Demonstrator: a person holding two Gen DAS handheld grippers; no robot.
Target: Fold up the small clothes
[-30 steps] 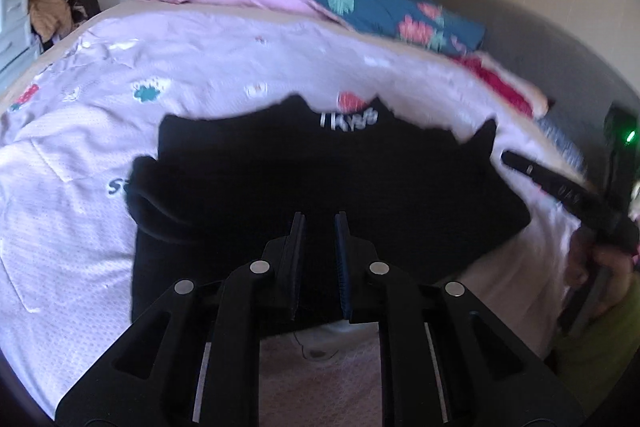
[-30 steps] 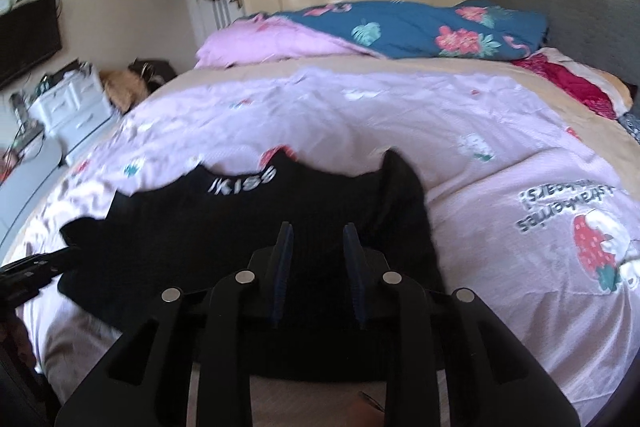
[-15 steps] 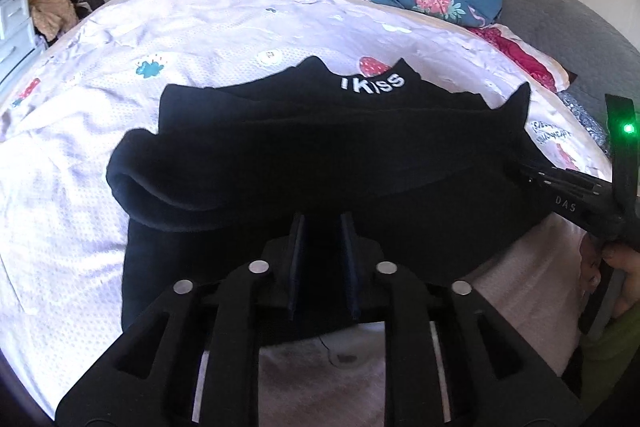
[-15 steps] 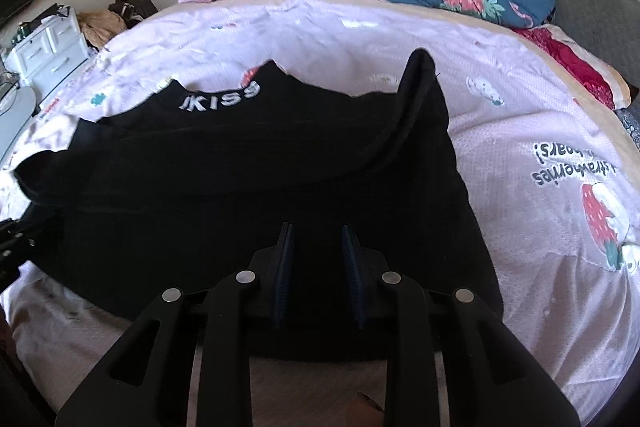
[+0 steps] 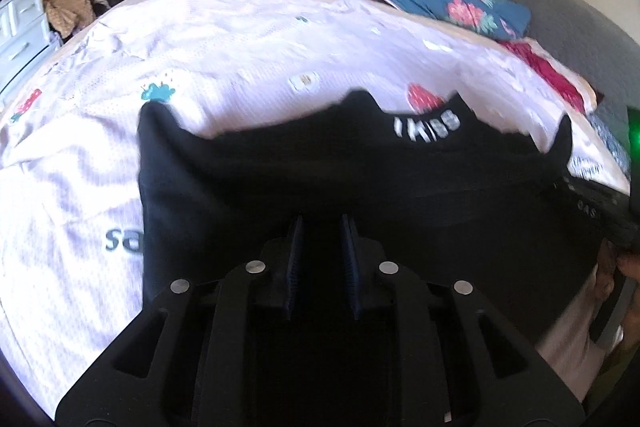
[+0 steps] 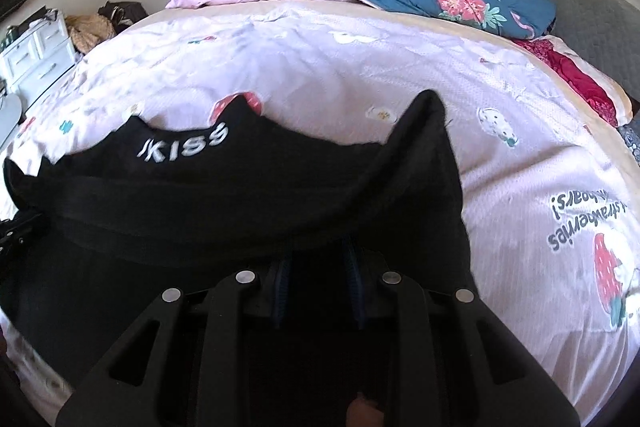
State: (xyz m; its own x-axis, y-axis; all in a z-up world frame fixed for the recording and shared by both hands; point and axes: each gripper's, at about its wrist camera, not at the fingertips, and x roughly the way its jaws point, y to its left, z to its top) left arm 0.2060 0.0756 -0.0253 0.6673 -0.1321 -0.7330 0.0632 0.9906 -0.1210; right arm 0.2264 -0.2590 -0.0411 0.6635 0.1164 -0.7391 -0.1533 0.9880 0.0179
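I am partway: the black top [image 6: 248,211] is half folded on the bed [image 6: 360,75], my right gripper [image 6: 318,267] pinching its edge, left gripper [image 5: 322,247] fingers a little apart, holding nothing.

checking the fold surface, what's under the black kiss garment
The black garment lies on the pink printed bedsheet; a strawberry print peeks out behind its collar. Whatever sheet or print sits directly beneath the cloth is covered, so it cannot be seen.
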